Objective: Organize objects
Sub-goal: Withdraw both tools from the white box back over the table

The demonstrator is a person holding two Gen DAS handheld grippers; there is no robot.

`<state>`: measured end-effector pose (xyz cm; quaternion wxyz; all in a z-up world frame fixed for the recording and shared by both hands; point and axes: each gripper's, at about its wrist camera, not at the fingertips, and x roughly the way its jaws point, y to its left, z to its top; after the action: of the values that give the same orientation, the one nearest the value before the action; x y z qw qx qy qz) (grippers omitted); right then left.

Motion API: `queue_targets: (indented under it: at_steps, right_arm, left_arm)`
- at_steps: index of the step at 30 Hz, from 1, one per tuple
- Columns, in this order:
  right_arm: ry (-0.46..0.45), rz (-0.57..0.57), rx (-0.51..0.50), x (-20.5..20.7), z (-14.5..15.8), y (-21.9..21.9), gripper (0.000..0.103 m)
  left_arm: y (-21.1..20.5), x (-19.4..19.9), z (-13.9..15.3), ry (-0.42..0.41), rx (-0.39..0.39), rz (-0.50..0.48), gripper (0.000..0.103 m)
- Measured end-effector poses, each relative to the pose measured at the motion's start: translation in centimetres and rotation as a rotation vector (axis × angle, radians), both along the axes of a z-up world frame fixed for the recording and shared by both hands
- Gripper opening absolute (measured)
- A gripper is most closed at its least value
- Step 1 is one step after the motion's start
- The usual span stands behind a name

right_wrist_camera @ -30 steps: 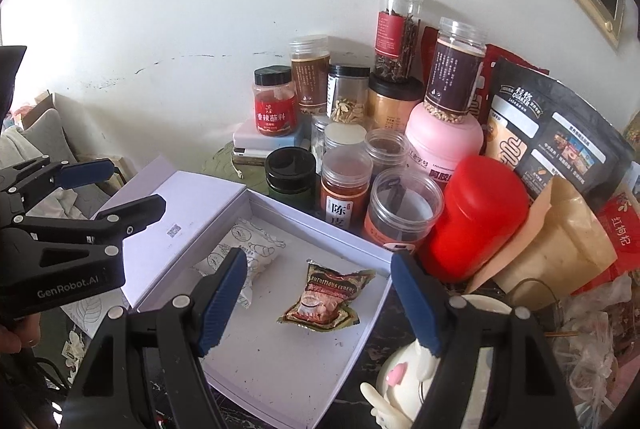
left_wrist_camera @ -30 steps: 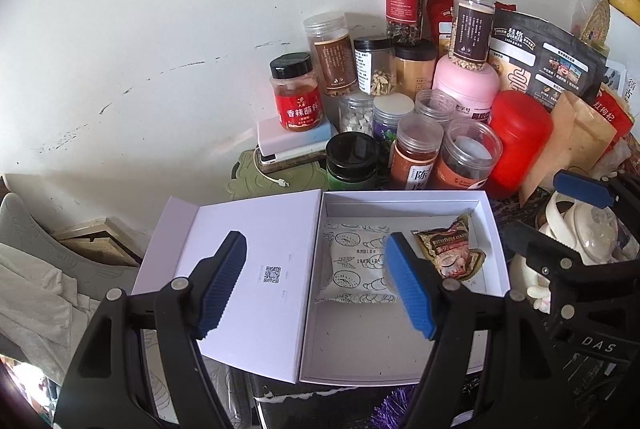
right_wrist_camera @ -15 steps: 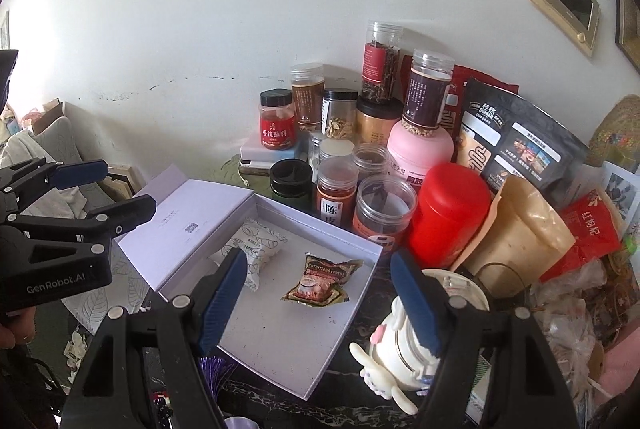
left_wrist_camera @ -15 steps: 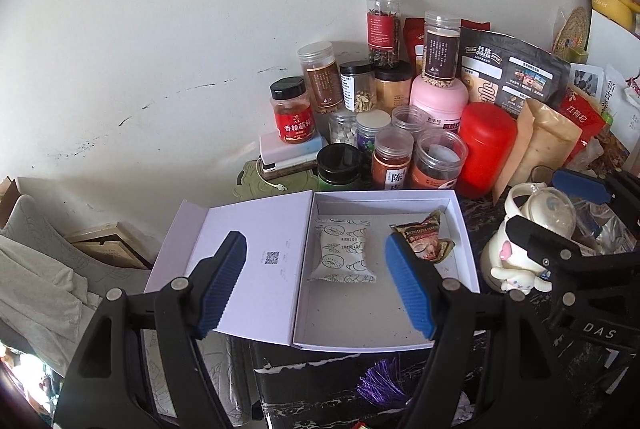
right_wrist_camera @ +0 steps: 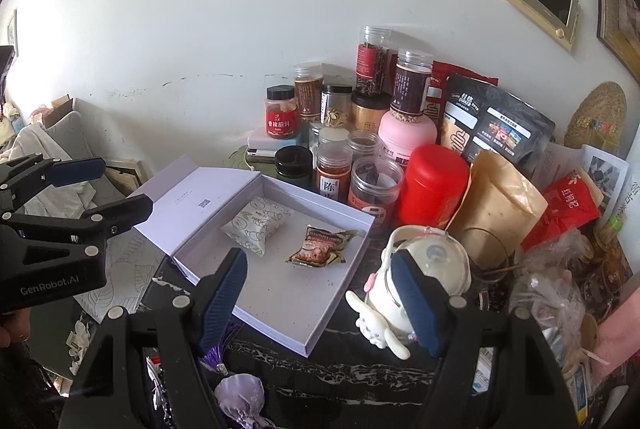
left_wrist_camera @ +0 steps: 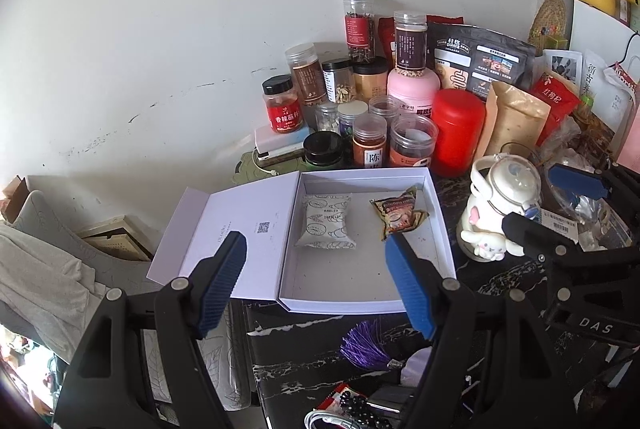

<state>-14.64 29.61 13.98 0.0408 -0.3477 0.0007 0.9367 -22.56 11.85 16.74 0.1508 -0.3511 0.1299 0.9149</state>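
grippers hover wide and empty over open gift box

left gripper [left_wrist_camera: 316,285] hangs above the near edge of the white box [left_wrist_camera: 362,303], its blue pads spread wide with nothing between them. right gripper [right_wrist_camera: 318,299] is likewise wide apart and empty, one pad over the box's near corner, the other in front of a white cartoon-dog kettle [right_wrist_camera: 416,281]. a purple tassel [left_wrist_camera: 366,347] lies on the black marbled tabletop [left_wrist_camera: 300,353] just in front of the box. inside the box, a white patterned snack packet [left_wrist_camera: 326,223] lies on the left and a brown snack packet [left_wrist_camera: 400,215] on the right, the two apart and near the far wall; the hinged lid [left_wrist_camera: 236,229] lies folded flat to the left. the kettle stands just right of the box. behind the box crowd spice jars [left_wrist_camera: 370,145], a red canister [left_wrist_camera: 458,131] and a pink tub [left_wrist_camera: 414,89], with a brown paper pouch [left_wrist_camera: 514,121] and a black pouch [left_wrist_camera: 480,63] toward the white wall.
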Motion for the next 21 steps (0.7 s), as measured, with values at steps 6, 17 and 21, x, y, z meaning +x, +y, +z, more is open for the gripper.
queue_targets:
  at_steps: [6,17,21]
  right_arm:
    - [0.003,0.003,-0.001,2.2,-0.2,-0.3,0.075]
    - [0.013,0.041,-0.011,6.5,-1.5,-2.0,0.075]
    - [0.012,0.060,-0.011,7.7,-2.0,-2.7,0.075]
  left_arm:
    - [-0.1,2.7,-0.7,-0.006,0.007,-0.011,0.071]
    - [-1.4,7.2,-2.8,-0.049,0.036,-0.037,0.071]
    - [-2.2,8.5,-3.6,-0.056,0.036,-0.024,0.071]
